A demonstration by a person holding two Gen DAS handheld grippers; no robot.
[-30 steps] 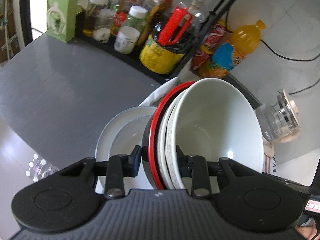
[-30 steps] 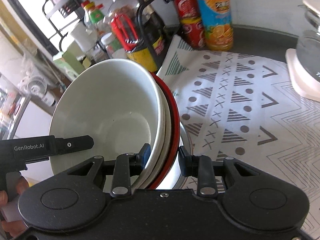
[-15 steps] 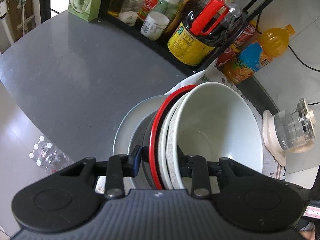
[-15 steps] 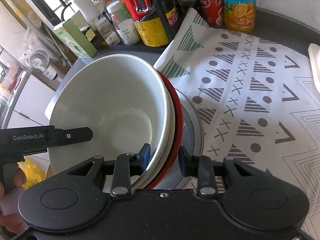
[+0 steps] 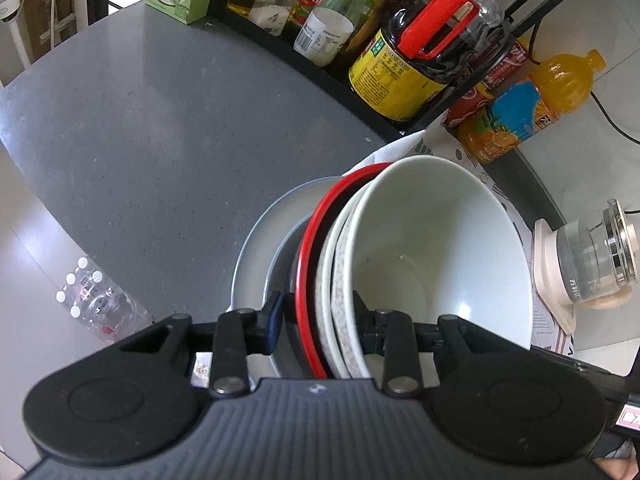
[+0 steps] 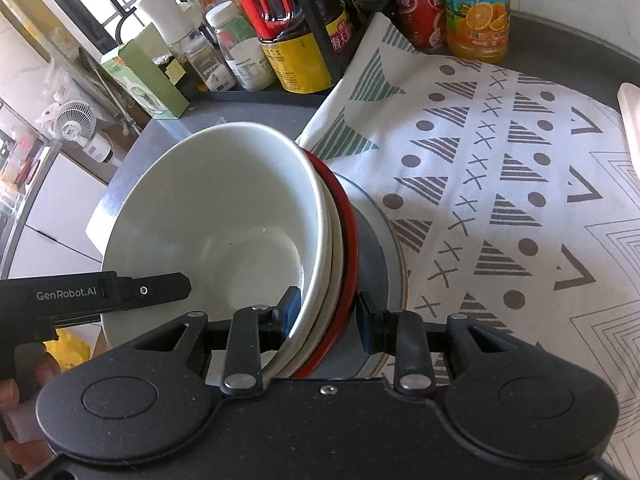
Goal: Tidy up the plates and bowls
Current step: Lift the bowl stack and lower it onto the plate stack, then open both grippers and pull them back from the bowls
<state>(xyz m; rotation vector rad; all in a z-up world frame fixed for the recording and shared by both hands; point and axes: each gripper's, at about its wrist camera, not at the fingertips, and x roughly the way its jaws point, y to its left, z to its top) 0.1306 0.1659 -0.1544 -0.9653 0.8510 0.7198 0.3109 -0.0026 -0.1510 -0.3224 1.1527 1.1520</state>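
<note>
2 tongs clamped on 1 nested stack of bowls, lowering onto plates.

Left tongs [image 5: 318, 322] gripping near rim of stack; right tongs [image 6: 328, 314] pinching opposite rim, jaws easing apart a touch with rim between them. Stack of 3: glossy white ceramic bowl [image 5: 436, 256] innermost, speckled white bowl [image 5: 340, 276] next, black bowl with red rim [image 5: 310, 248] outermost, all tilted. Underneath, pale grey round plate [image 5: 256, 248], lying partly on dark grey stone surface [image 5: 160, 120], partly on white patterned cloth [image 6: 500, 160]; contact between stack and plate hard to judge. Step in hand, by the look of it: setting bowls onto plate. Next: level stack, seat base centrally, then release both sides together to avoid tipping.
</note>
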